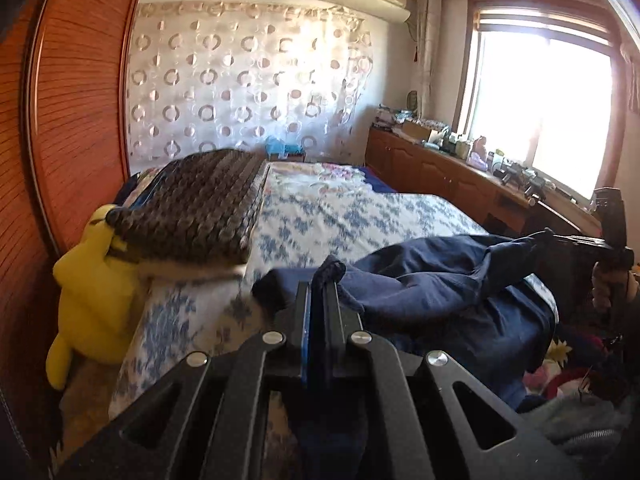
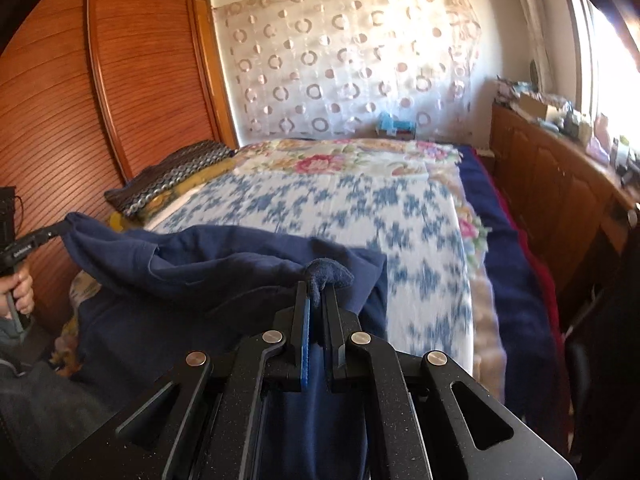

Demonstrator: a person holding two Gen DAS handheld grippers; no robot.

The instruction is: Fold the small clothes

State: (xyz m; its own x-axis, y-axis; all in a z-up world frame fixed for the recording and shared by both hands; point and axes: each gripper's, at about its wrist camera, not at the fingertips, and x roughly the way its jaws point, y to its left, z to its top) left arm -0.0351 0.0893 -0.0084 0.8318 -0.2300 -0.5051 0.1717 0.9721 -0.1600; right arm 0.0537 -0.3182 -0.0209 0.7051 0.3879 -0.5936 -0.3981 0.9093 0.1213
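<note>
Bed fills most of what we see, spread with a blue-and-white flowered sheet, a rose-patterned quilt laid at its far end. To one side stands a wooden wardrobe with slatted doors, and a low wooden cabinet runs under the bright window on the other. A circle-patterned curtain hangs on the far wall. We hold the navy garment stretched between us above the near end of the bed, its lower part draping down onto the sheet. A dark woven pillow lies at the bed's wardrobe side, with a yellow plush toy beside it. Our left claw is clamped on one pinched corner of the garment; our right claw is clamped on the other corner, cloth bunched above its tips. In the right wrist view, a hand grips the left claw's handle.
</note>
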